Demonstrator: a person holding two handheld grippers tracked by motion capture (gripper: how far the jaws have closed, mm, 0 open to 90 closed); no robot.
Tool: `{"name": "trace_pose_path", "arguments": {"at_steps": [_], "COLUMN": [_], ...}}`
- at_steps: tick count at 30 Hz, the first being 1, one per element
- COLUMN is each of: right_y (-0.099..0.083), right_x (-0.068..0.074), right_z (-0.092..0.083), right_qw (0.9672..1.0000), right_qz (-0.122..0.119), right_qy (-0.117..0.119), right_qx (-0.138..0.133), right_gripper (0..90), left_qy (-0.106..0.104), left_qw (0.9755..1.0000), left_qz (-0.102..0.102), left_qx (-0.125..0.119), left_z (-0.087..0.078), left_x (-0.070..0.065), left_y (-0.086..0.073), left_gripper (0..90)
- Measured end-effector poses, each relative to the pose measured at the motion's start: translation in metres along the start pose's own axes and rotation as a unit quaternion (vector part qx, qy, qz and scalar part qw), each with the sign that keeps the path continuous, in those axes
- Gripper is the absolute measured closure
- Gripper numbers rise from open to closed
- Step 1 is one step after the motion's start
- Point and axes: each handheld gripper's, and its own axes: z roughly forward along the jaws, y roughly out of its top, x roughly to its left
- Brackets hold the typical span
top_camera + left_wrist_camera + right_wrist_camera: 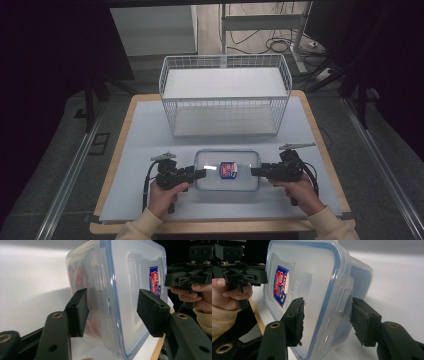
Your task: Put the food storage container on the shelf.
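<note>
- The lidded container [227, 185] lies flat on the worktop [150, 135], between your two hands and in front of the wire basket [225, 62].
- Right tongs [325, 320]: clenched on the container's end. One pad is on the lid face and the other against the body beside the latch flap [342, 300].
- Left tongs [112, 312]: they straddle the opposite end but are judged not yet gripping. The underside pad meets the body, while the lid-side pad appears to stand just off the lid.
- Risk: if you lift with only one end secured, the container will pivot on the right pads and its free end will drop back onto the worktop.
- Risk: the plastic is smooth and the pads hold only a narrow margin at each end. Uneven squeeze or hands drifting apart could let it slide out.
- Risk: a pad bearing on a latch flap could spring it, loosening the lid. Something red shows inside in the left gripper view and could spill.
- Risk: the basket wall is high, so a low carry would catch the rim.
- Markings: there is a red-and-blue sticker [281, 286] at the lid's centre, its print too small to read. Embossed lettering beside it is also illegible.
</note>
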Motion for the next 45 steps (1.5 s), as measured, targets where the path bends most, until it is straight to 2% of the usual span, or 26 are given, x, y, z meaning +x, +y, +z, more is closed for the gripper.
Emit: {"name": "trace_pose_path", "arguments": {"at_steps": [4,8,16,22,29,37,45], "right_y": [-0.002,-0.006,-0.009,-0.011,-0.012,-0.011,-0.002], "right_x": [0.001,-0.002,-0.002,-0.002,-0.002,-0.002,0.003], "right_z": [-0.001,-0.003,-0.004,-0.006,-0.008,-0.011,-0.015], "right_qw": [1.0000,0.9998,0.9995,0.9992,0.9988,0.9987,0.9985], "right_qz": [-0.004,0.003,0.005,0.018,0.029,0.025,0.012], "right_qy": [0.000,0.015,0.019,0.022,0.025,0.022,0.020], "right_qx": [-0.004,-0.014,-0.024,-0.030,-0.031,-0.038,-0.049], "right_gripper": [47.3,49.4,50.3,51.3,52.2,52.1,52.1], "left_qy": [0.000,-0.001,-0.002,-0.006,-0.002,0.000,0.001], "left_qw": [1.0000,1.0000,1.0000,0.9999,0.9999,0.9999,0.9996], "left_qz": [0.003,0.002,0.002,-0.005,-0.001,0.000,0.009], "left_qx": [-0.003,-0.006,-0.009,-0.011,-0.011,-0.015,-0.025], "left_z": [-0.001,-0.002,-0.003,-0.004,-0.004,-0.002,-0.007], "left_x": [0.000,-0.002,-0.003,-0.002,-0.005,-0.008,-0.013], "left_y": [-0.001,-0.002,-0.004,-0.003,-0.003,-0.001,0.010], "left_gripper": [44.3,45.1,45.9,47.4,47.2,47.3,47.3]}}
